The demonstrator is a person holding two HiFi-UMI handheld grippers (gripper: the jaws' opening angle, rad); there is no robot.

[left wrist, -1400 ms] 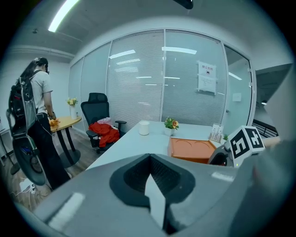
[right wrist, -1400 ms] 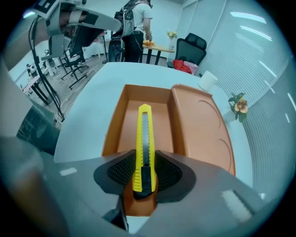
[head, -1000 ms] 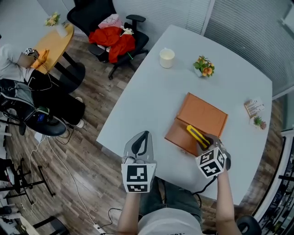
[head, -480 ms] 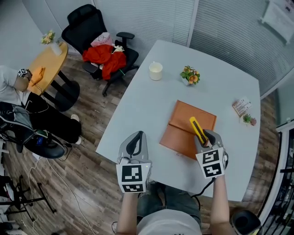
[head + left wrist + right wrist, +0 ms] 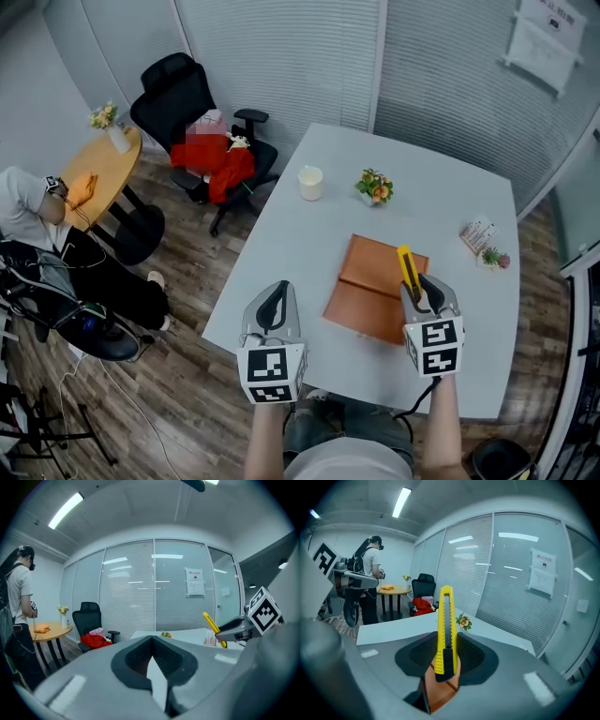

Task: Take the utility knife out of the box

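My R tongs (image 5: 420, 292) pinch the utility knife (image 5: 407, 270) by its lower end, near the black slider. The rest sticks up & away, so I'd say it's clear of the box (image 5: 370, 291) w/ nothing snagging. Knife's in the air over the box's right side. Box lies open & flat on the table (image 5: 309, 234), toward the near edge. L tongs (image 5: 274, 300) are pressed together, empty, by the near-left corner, prob. just out of the way. Task looks abt done.
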